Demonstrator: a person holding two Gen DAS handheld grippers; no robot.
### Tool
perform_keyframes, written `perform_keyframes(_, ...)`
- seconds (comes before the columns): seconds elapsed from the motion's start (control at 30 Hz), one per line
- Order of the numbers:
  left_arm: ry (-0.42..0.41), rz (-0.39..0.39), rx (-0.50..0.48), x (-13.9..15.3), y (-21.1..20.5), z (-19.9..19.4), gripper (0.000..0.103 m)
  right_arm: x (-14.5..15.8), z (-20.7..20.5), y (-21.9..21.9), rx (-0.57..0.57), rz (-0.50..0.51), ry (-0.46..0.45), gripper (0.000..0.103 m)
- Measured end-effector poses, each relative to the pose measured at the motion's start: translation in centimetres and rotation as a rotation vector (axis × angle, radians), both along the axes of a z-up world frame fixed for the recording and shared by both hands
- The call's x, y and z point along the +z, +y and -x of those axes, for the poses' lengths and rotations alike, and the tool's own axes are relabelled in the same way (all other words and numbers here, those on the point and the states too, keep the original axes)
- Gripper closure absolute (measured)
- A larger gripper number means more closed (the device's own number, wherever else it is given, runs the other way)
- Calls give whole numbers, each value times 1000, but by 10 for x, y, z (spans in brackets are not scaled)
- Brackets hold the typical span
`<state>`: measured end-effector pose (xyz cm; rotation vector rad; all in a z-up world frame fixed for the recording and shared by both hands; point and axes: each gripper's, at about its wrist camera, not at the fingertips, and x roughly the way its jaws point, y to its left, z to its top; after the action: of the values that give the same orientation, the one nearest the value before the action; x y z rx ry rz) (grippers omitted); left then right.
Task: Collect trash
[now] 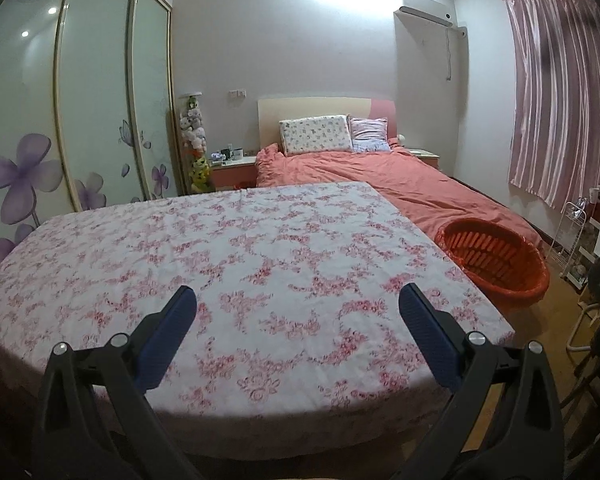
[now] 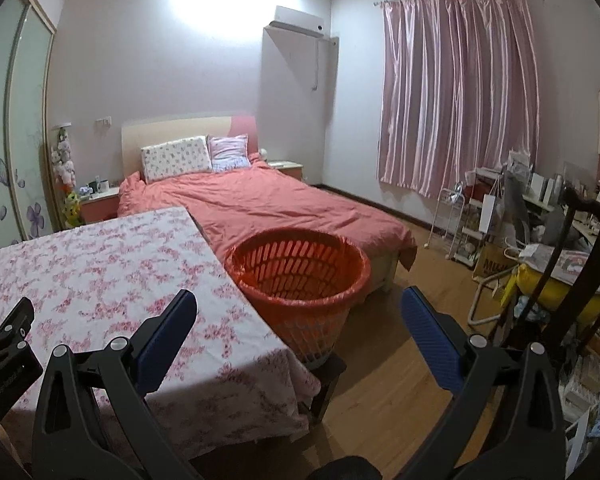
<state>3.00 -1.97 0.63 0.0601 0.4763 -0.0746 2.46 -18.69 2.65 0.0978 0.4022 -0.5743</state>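
1. I have both tongs spread wide with nothing between them: the left tongs (image 1: pixel 298 300) hover over the near edge of the desk (image 1: pixel 260 248), and the right tongs (image 2: pixel 298 306) hang off its right edge, facing the orange basket (image 2: pixel 300 276).

2. The basket, lined with a thin orange bag, stands just beside the desk's right edge, raised on a dark stand, with the foot of the bed (image 2: pixel 268 208) right behind it. I take it as the place trash goes. From the right view its inside looks empty.

3. I see no trash on the floral cloth in either view. So I judge this is either the very start or the very end of collecting; I cannot tell which.

4. Next I would need to find a piece of trash, likely by turning toward the cluttered shelves and bags (image 2: pixel 540 240) at the right, then close one pair of tongs on it.

5. Hard to read: the clutter is small and warped at the lens edge, the basket's bottom is shadowed, and the floor under the desk is hidden.
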Motion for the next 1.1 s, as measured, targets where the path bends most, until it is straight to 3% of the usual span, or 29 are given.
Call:
perform_keyframes(0.77, 73, 22, 16, -12, 11, 8, 4, -13, 6, 12, -13, -60, 85, 2)
perform_keyframes(1.1, 52, 29, 15, -6, 12, 13, 4, -11, 8, 13, -12, -57, 79, 2)
